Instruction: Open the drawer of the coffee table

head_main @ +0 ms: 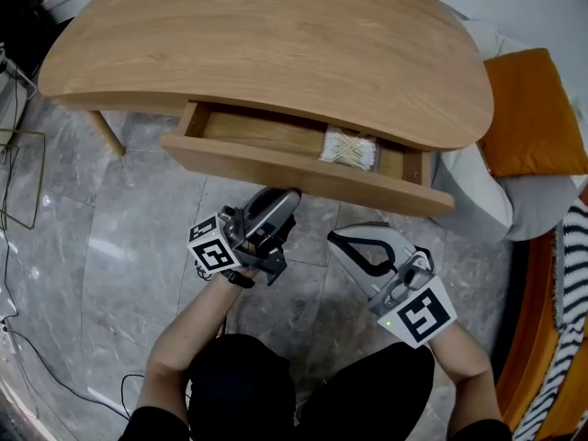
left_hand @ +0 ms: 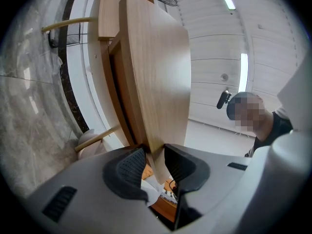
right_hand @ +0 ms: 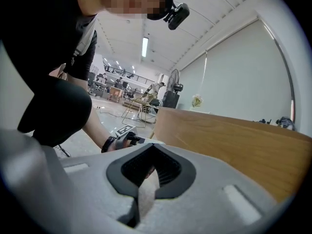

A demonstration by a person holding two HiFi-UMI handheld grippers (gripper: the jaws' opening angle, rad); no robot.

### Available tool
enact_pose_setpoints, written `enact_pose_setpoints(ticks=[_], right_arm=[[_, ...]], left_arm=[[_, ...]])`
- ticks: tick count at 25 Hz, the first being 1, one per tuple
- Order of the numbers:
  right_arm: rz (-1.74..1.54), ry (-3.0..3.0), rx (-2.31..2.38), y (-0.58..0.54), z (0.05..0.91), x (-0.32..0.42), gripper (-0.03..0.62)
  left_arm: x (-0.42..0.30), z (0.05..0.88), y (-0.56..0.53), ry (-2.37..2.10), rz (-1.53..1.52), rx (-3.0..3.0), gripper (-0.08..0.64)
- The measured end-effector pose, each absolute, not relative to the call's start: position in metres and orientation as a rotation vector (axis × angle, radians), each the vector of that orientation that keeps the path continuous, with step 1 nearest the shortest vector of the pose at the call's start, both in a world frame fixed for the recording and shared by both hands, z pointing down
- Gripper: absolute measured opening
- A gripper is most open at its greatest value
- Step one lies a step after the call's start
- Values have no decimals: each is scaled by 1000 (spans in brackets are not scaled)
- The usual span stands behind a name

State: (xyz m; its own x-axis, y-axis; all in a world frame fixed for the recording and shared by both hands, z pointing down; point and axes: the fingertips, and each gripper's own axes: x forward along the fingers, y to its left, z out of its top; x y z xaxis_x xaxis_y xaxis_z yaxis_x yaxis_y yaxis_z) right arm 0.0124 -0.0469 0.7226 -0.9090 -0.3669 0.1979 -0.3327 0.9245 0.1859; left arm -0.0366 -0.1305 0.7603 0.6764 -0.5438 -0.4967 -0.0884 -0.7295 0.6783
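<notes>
The drawer (head_main: 303, 175) stands part-open under the table (head_main: 276, 53). Your left gripper (head_main: 281, 200) clamps its front's lower edge; your right gripper (head_main: 342, 240) is closed and empty, just beside. Likely stiff, light wood: hold near mid-span and pull straight.

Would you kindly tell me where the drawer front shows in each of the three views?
Head view: drawer front spans the middle, under the tabletop.
Left gripper view: drawer front stands tall at centre, clamped between the jaws.
Right gripper view: drawer front fills the right side.
Shared landmark: the left gripper, seen in all three.
</notes>
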Motion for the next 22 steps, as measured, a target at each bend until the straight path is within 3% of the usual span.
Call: enact_pose_setpoints(ticks=[22], right_arm=[[-191,-2890,493,-25,723,15,3]], left_arm=[[-38,761,-99,-437,-905,2308,94]])
